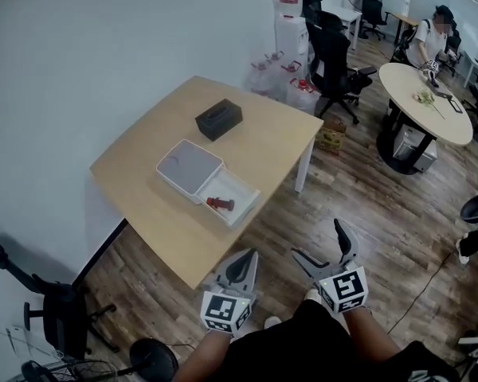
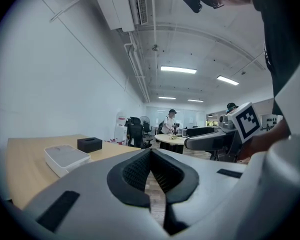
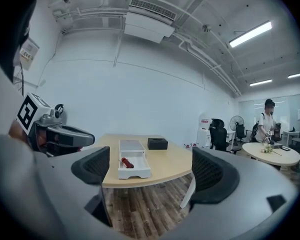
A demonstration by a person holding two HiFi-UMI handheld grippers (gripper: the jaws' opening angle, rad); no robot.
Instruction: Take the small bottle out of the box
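A small red bottle [image 1: 221, 204] lies on its side in the pulled-out drawer of a white box [image 1: 187, 165] on the wooden table [image 1: 279, 138]. The right gripper view shows the bottle [image 3: 127, 162] in the drawer of the box [image 3: 132, 145], well ahead across the floor. Both grippers hang over the wooden floor, short of the table's near corner. My left gripper [image 1: 240, 267] has its pads pressed together with nothing between them. My right gripper [image 1: 319, 241] stands wide open and empty.
A black tissue box [image 1: 218, 118] sits behind the white box. Office chairs [image 1: 332, 62] and water bottles stand beyond the table. A person sits at a round table [image 1: 426, 102] at the right. A black stand [image 1: 60, 309] is at the lower left by the wall.
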